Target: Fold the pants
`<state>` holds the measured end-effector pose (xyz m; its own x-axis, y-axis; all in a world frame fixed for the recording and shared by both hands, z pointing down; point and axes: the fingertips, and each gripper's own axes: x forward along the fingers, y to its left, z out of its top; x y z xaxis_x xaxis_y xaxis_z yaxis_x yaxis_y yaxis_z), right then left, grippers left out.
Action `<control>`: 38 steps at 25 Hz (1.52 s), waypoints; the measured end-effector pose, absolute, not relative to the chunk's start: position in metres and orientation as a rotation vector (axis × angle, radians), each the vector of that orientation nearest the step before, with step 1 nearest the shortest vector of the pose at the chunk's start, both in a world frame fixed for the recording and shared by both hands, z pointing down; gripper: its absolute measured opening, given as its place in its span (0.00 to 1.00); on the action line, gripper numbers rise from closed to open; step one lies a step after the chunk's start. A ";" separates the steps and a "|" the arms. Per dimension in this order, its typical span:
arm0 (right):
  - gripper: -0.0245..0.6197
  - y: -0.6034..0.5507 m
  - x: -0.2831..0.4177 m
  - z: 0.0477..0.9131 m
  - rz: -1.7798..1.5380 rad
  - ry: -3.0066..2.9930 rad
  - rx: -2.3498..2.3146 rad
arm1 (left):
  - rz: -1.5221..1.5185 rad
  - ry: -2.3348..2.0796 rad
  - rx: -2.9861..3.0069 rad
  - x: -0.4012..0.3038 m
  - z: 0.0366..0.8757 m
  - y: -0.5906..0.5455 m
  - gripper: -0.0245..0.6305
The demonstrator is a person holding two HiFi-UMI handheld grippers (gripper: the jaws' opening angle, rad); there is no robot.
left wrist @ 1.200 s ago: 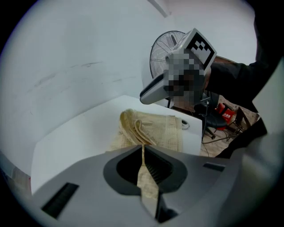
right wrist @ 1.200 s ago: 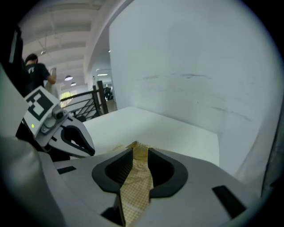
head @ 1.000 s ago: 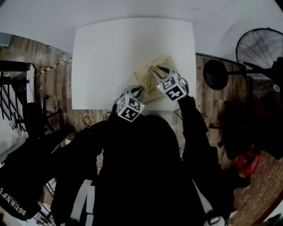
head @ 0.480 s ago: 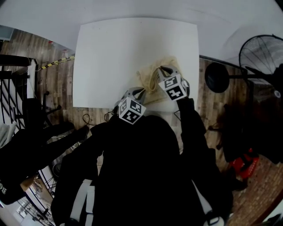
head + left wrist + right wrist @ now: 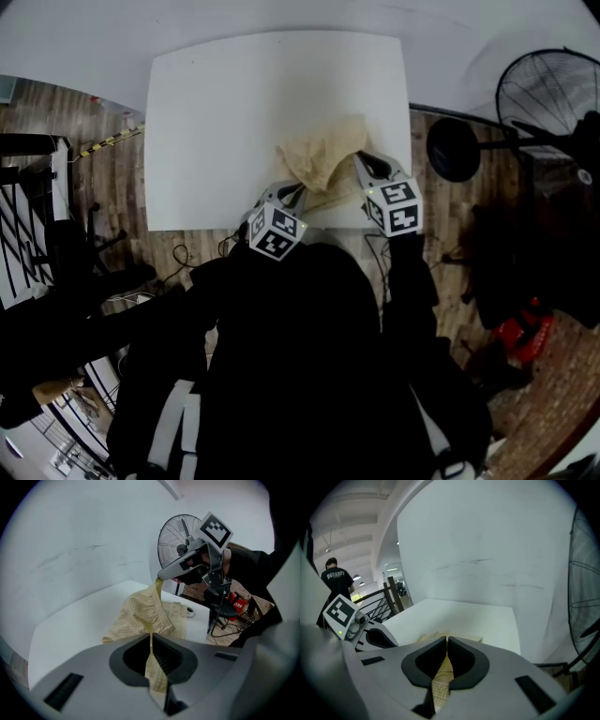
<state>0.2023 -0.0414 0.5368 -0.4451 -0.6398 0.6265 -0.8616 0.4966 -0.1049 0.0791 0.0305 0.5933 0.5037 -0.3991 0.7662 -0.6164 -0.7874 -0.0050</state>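
Beige checked pants [image 5: 323, 155] lie bunched on the white table [image 5: 234, 112]; left gripper [image 5: 289, 194] and right gripper [image 5: 364, 164] each pinch an edge; folding looks barely begun.

A white worktop [image 5: 234, 112] fills the upper middle, standing on a wooden floor [image 5: 103, 169]. Crumpled beige pants [image 5: 319, 155] lie close to the worktop's near edge, toward its right side. The left hand-held gripper [image 5: 292, 193] reaches the cloth at its lower left, and its marker cube hangs just past the worktop's edge. The right hand-held gripper [image 5: 362, 161] meets the cloth at its right side. A strip of fabric runs between the two grippers. The person's dark clothing fills the lower half. A standing fan [image 5: 548, 94] is at the right, well apart from the worktop, and a red object [image 5: 520, 333] lies on the floor below it.
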 end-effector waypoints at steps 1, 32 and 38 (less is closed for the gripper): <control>0.06 -0.037 0.206 0.537 0.604 -2.229 1.246 | 1.163 -0.852 2.485 0.081 0.594 0.031 0.06; 0.06 0.029 0.269 0.598 0.962 -2.064 1.482 | 1.040 -0.880 2.414 0.099 0.597 0.035 0.05; 0.06 0.018 0.255 0.567 0.942 -2.155 1.507 | 0.968 -0.952 2.392 0.091 0.576 0.023 0.05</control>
<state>0.2553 0.0175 0.5665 -0.3751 -0.6923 0.6165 -0.9226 0.2145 -0.3205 0.0907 0.0230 0.5759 0.5311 -0.4451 0.7210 -0.7134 -0.6940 0.0970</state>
